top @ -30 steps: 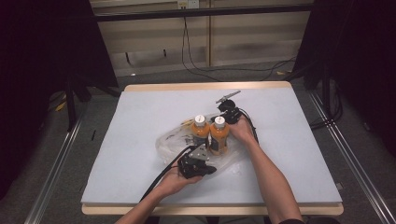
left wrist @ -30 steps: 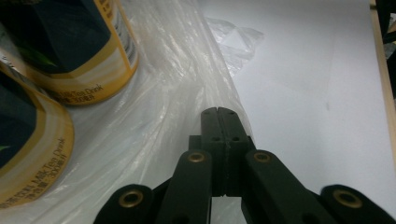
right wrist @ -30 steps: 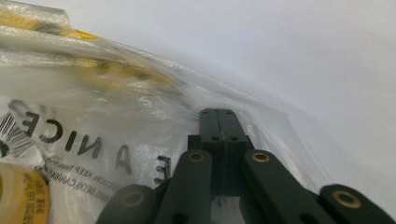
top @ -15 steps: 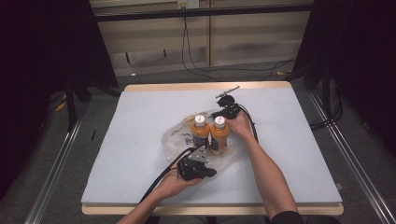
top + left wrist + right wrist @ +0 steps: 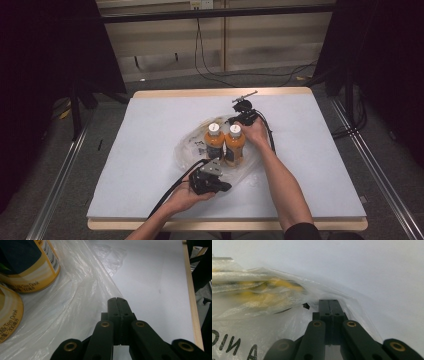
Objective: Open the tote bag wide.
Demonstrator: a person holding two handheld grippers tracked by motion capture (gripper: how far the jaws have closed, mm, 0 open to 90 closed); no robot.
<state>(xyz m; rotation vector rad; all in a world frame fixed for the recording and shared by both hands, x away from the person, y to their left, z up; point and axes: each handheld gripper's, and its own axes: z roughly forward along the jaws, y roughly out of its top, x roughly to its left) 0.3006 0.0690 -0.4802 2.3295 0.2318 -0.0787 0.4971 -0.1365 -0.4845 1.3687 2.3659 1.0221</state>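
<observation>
A: Change since the last look?

B: Slight. Right gripper [image 5: 328,301] eased a little toward the far edge of the worktop [image 5: 150,125]; left gripper [image 5: 116,300] held in place near the near edge. Both bottles unmoved.

A: Meaning for the work?

B: Judged as tensioning the plastic bag [image 5: 192,150] – mouth being drawn apart around the bottles, not yet lifted or closed.

A: State of the jaws?

B: Pressed fully together on both. Film running right up to each tip; read as a pinch on the bag's rim at either side, though the film between the pads too thin to confirm.

A: Position of the goods?

B: Two orange bottles – left bottle [image 5: 215,142] and right bottle [image 5: 235,145] – upright, touching side by side, on the bag near the worktop's middle. Between the two grippers: left gripper just on the near side, right gripper just beyond on the far right side.
</observation>
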